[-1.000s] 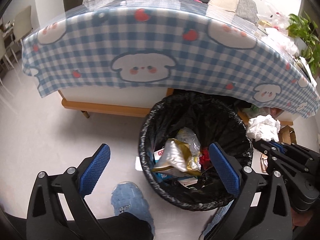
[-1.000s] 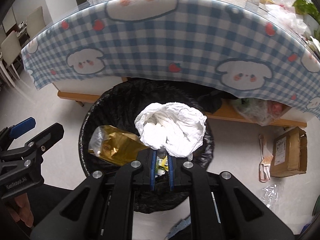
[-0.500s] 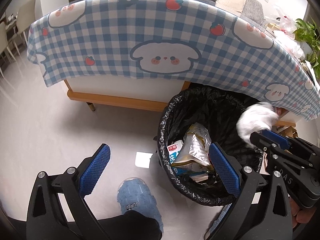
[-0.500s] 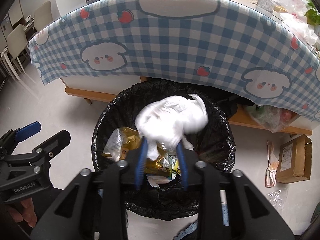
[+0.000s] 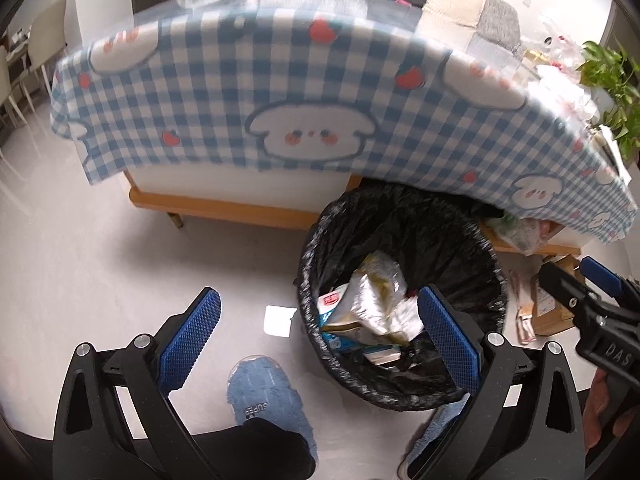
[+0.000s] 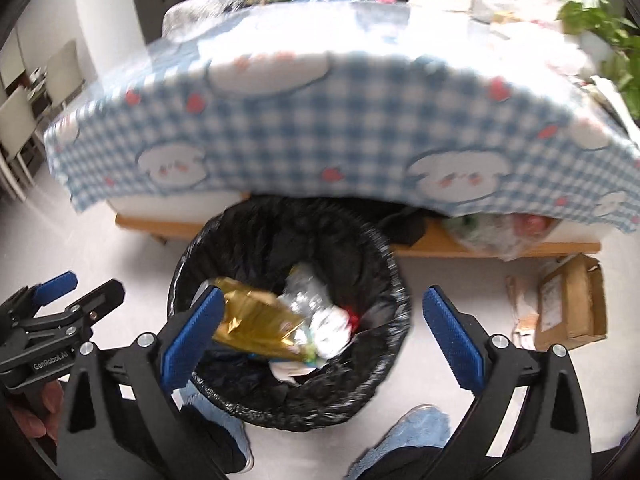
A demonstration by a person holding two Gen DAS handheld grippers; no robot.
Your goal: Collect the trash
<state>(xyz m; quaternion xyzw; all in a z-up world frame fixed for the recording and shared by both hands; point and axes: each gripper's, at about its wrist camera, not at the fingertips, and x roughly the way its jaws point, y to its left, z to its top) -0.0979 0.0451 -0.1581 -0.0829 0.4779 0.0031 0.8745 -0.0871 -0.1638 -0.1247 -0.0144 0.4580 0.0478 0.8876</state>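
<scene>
Both hand-held grippers hovering over the bin
The left hand-held gripper (image 5: pixel 318 334) and right hand-held gripper (image 6: pixel 320 330) are gaping wide, empty, above the black-lined trash bin (image 6: pixel 384 264).

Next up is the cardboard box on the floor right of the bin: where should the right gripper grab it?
Grip the cardboard box across its raised far flap, coming from above with the open right gripper. It lies flat on the floor, so its broad faces look too wide to span.

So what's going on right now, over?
Both tongs, left and right, open, empty. White paper wad in the black bin. Nothing blocking.
</scene>
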